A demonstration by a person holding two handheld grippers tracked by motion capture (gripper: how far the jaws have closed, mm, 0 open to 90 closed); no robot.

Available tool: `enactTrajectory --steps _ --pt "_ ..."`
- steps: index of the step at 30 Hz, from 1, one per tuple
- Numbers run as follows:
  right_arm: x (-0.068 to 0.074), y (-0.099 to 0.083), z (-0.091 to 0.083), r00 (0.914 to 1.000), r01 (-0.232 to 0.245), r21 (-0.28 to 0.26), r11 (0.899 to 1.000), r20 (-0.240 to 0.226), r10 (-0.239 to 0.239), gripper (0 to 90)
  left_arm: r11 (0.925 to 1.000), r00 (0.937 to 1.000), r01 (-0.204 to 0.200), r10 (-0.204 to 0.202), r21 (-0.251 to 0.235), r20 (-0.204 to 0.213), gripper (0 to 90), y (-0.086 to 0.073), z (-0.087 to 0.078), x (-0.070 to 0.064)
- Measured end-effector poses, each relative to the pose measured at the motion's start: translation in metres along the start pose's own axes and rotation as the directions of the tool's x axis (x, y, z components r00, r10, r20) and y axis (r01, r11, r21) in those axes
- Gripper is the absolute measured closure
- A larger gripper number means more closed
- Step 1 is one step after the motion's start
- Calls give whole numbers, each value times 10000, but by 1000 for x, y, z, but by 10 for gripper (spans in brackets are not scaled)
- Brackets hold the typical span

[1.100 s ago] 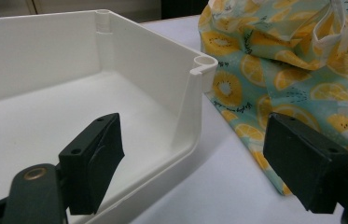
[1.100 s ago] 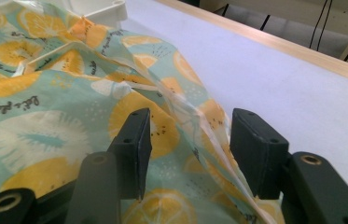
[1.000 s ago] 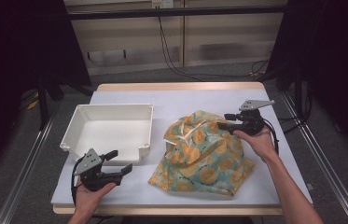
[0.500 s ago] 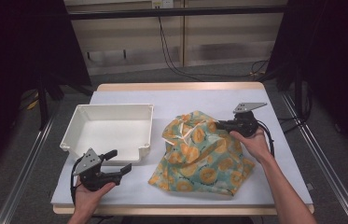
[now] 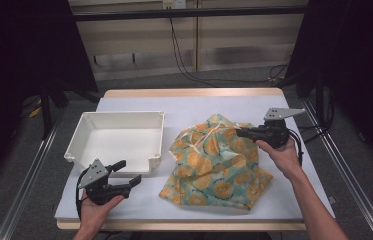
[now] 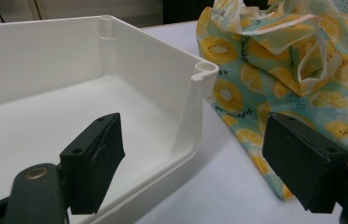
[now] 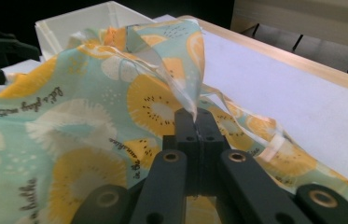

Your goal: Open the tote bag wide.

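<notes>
Your left gripper (image 5: 124,181) sits at the near left of the white-covered table (image 5: 194,107), its jaws spread wide with nothing between them. In the left gripper view (image 6: 199,158) they frame the near right corner of the shallow white plastic tray (image 5: 116,141), which lies just beyond, on the left half of the table. Right of the tray, almost touching its right wall, lies the crumpled teal cloth printed with orange citrus slices (image 5: 216,162), heaped in the middle of the table and spreading toward the near edge. Your right gripper (image 5: 241,133) is at the cloth's far right side, raised a little, pointing left. In the right gripper view (image 7: 195,122) its jaws are pressed together on a thin fold of the cloth, which rises above them.
</notes>
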State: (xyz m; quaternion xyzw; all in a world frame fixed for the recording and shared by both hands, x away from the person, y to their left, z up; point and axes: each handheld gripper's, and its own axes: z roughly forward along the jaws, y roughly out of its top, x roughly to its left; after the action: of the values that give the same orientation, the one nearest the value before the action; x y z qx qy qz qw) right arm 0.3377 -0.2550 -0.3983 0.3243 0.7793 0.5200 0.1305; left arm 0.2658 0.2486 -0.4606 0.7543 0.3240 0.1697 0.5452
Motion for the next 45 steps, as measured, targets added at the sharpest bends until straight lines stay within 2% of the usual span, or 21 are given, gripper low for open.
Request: enactTrajectory --steps 2,4,10,16,22,23,26,27,30,32,33,36,37,38,39,41,45 --pt "2 1 -3 10000 1 -96 10000 -46 -2 900 10000 10000 -55 55 32 10 208 0 0 0" --pt "9 3 -11 9996 106 -326 9994 -253 -114 900 10000 10000 -68 68 -29 46 210 0 0 1" --pt "25 7 -21 9979 386 -518 9979 -499 -412 900 9998 10000 -25 27 -194 78 246 2 -1 0" --pt "37 1 -31 9949 454 -746 9962 -861 -517 900 9990 9995 -47 60 -435 299 293 6 -1 -1" --pt "49 -9 -41 9922 553 -776 9954 -1068 -635 900 9976 9971 -365 403 -597 647 332 19 6 -13" --pt "51 -10 -41 9916 554 -755 9956 -1123 -637 900 9967 9953 -571 613 -568 756 339 21 6 -14" --pt "58 -12 -44 9902 631 -704 9955 -1201 -713 900 9968 9943 -506 560 -612 909 342 24 11 -19" --pt "60 -13 -45 9895 655 -701 9954 -1239 -738 900 9963 9917 -613 677 -609 1094 342 28 15 -23" --pt "65 -14 -46 9875 720 -652 9953 -1353 -803 900 9951 9890 -741 818 -661 1235 341 31 19 -27" --pt "69 -18 -47 9862 722 -613 9955 -1447 -805 900 9945 9859 -776 871 -710 1430 328 37 28 -30" --pt "70 -20 -47 9862 660 -614 9959 -1481 -745 900 9948 9836 -713 823 -731 1607 324 39 31 -32" --pt "71 -24 -49 9865 631 -653 9959 -1471 -721 900 9939 9809 -771 898 -789 1728 312 43 38 -36" --pt "71 -26 -49 9865 588 -633 9963 -1492 -677 900 9942 9758 -673 831 -834 2024 307 46 46 -39" --pt "71 -26 -49 9865 588 -633 9963 -1492 -677 900 9942 9758 -673 831 -834 2024 290 46 46 -39" --pt "72 -30 -50 9863 541 -612 9967 -1523 -629 900 9944 9757 -703 851 -795 2021 290 48 49 -40" --pt "72 -32 -51 9863 522 -646 9965 -1534 -616 900 9948 9708 -640 804 -789 2261 276 49 55 -44" --pt "72 -34 -55 9874 498 -690 9964 -1464 -595 899 9971 9636 -651 731 -396 2573 264 48 68 -47"
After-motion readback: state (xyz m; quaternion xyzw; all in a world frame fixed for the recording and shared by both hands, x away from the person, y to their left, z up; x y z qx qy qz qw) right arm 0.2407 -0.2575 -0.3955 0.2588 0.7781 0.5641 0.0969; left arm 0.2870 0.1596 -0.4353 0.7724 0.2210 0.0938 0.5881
